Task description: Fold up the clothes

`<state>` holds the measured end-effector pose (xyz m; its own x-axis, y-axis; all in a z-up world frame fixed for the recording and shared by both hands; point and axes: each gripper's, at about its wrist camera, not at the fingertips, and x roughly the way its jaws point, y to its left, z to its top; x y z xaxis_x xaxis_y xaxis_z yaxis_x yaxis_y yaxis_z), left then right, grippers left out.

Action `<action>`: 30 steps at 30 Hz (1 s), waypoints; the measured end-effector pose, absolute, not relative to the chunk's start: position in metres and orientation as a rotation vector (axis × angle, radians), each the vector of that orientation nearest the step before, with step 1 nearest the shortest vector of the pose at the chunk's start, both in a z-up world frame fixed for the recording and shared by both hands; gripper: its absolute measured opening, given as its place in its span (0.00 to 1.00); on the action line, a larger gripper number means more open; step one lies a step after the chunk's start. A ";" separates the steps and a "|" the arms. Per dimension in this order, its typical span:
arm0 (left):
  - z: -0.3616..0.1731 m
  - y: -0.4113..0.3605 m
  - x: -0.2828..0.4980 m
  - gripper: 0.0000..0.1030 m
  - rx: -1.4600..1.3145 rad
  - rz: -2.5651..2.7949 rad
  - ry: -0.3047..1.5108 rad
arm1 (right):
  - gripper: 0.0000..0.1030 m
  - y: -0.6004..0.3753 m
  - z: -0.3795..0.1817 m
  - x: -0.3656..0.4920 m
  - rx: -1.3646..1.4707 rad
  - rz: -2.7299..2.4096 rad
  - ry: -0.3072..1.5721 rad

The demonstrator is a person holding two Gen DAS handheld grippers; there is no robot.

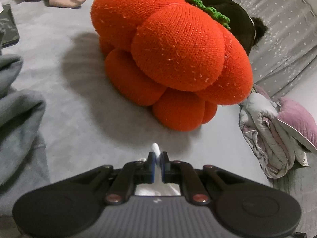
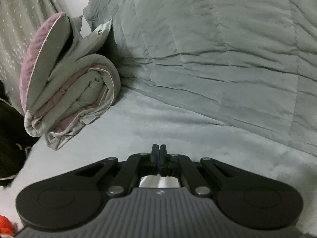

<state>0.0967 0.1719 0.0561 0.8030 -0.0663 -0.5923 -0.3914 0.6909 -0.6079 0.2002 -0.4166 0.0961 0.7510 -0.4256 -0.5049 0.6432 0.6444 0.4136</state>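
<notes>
In the left wrist view, a grey garment (image 1: 17, 103) is seen at the left edge of the bed sheet (image 1: 79, 130). The left gripper (image 1: 158, 159) is closed on a thin fold of white cloth (image 1: 155, 149), before an orange pumpkin cushion (image 1: 170, 47). A rolled quilt (image 1: 277, 130) lies at the right. In the right wrist view, the right gripper (image 2: 159, 154) is closed with nothing between its jaws, near a grey duvet (image 2: 218, 49).
</notes>
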 end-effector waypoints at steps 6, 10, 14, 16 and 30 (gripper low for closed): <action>0.038 0.168 0.112 0.06 -0.759 0.221 0.644 | 0.00 -0.410 0.080 0.219 0.538 -0.669 0.438; 0.036 0.163 0.116 0.06 -0.715 0.223 0.629 | 0.00 -0.407 0.068 0.229 0.496 -0.690 0.464; 0.035 0.164 0.118 0.07 -0.696 0.226 0.621 | 0.00 -0.402 0.066 0.239 0.456 -0.687 0.460; 0.036 0.164 0.117 0.15 -0.687 0.227 0.617 | 0.00 -0.400 0.066 0.244 0.445 -0.681 0.456; 0.038 0.173 0.108 0.39 -0.652 0.264 0.599 | 0.00 -0.395 0.053 0.257 0.422 -0.705 0.462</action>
<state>0.1079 0.1728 0.0383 0.8004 0.0463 -0.5977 -0.4098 0.7699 -0.4892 0.2569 -0.3954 0.0531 0.6702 -0.5144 -0.5349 0.6956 0.6867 0.2113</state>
